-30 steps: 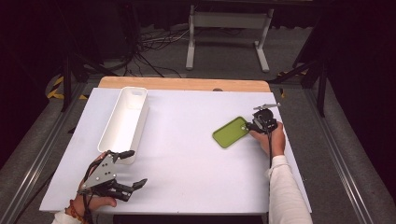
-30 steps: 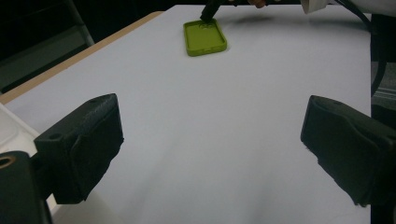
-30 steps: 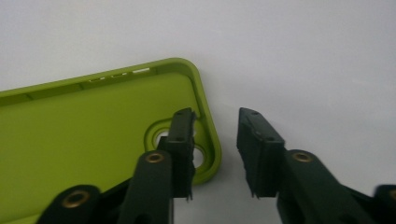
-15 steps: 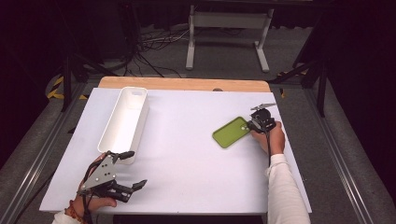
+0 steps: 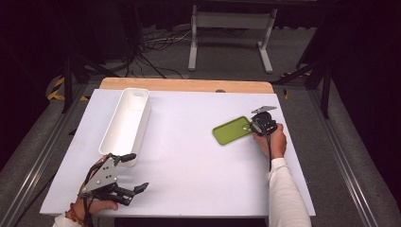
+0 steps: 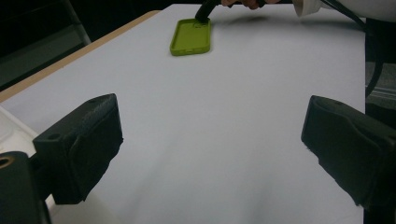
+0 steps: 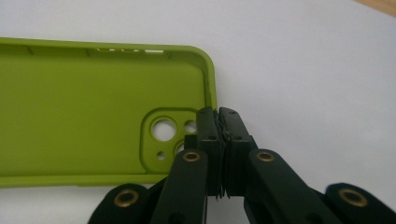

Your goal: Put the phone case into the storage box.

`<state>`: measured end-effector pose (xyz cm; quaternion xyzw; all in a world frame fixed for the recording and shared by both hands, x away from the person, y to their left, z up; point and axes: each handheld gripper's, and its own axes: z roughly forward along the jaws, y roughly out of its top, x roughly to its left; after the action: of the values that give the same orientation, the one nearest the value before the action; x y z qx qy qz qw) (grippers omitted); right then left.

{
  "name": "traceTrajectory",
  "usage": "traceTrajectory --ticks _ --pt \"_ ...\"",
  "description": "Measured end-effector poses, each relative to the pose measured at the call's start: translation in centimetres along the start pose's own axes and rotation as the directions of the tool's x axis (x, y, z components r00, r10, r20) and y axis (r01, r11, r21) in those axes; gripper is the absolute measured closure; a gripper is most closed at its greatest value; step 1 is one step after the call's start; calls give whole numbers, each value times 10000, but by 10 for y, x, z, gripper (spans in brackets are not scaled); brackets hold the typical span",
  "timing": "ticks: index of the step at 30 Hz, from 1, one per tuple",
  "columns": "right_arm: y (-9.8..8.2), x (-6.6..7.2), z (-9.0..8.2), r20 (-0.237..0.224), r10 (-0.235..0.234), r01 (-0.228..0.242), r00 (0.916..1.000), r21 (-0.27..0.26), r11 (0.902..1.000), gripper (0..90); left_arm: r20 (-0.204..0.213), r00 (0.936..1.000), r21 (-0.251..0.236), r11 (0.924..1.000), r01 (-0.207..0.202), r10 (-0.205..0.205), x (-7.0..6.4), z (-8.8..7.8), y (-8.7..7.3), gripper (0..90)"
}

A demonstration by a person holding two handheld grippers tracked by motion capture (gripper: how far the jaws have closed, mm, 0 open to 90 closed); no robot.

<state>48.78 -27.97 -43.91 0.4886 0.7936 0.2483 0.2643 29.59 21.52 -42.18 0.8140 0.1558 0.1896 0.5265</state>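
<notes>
Green phone case [image 5: 231, 131] lying flat, open side up, near the right edge of the counter [image 5: 189, 165], about midway between near and far edges. Camera cut-out end is pointing toward the right edge.

Right tool [image 5: 261, 124] is pinching the case's short end wall beside the camera cut-out; in the right gripper view the jaws are standing closed together on the thin rim [image 7: 211, 100], one jaw inside the shell, one outside. The right hand [image 5: 270, 141] is sitting just behind it, sleeve trailing toward the near edge.

Left tool [image 5: 124, 172] is resting near the near-left corner, jaws spread wide with nothing between them, well apart from the case. White rectangular bin [image 5: 126, 124] is standing along the left side, running from the far edge toward the left tool, its near end close to that tool.

Judgement on the step: this is looking like the grasp before a lift, possibly toward the bin. The grip is on a soft, thin wall at one end only, so the long body is likely to sag or swing. Doing it well is meaning: keeping the pinch firm, raising the held end slowly so the far end peels off the counter without snagging, then carrying low and level. A twist of the wrist could slip the rim out of the jaws.
</notes>
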Motion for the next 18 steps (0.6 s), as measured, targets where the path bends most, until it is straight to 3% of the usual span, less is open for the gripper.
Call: traceTrajectory --ticks 7,9,13,18 --pt "1 7 -13 409 -383 416 9984 -829 9957 886 31 10000 -18 10000 49 -49 0 -1 0 59" --pt "1 13 -26 629 -572 661 9964 -1501 9865 886 -17 10000 -57 10000 36 -37 0 -1 0 59" --pt "-1 20 -40 850 -896 1054 9923 -2044 9732 886 -25 10000 -54 10000 76 -76 1 -1 1 59" --pt "-1 33 -55 1441 -1508 1848 9780 -2626 9470 886 -13 10000 -12 10000 49 -49 0 -1 2 59"
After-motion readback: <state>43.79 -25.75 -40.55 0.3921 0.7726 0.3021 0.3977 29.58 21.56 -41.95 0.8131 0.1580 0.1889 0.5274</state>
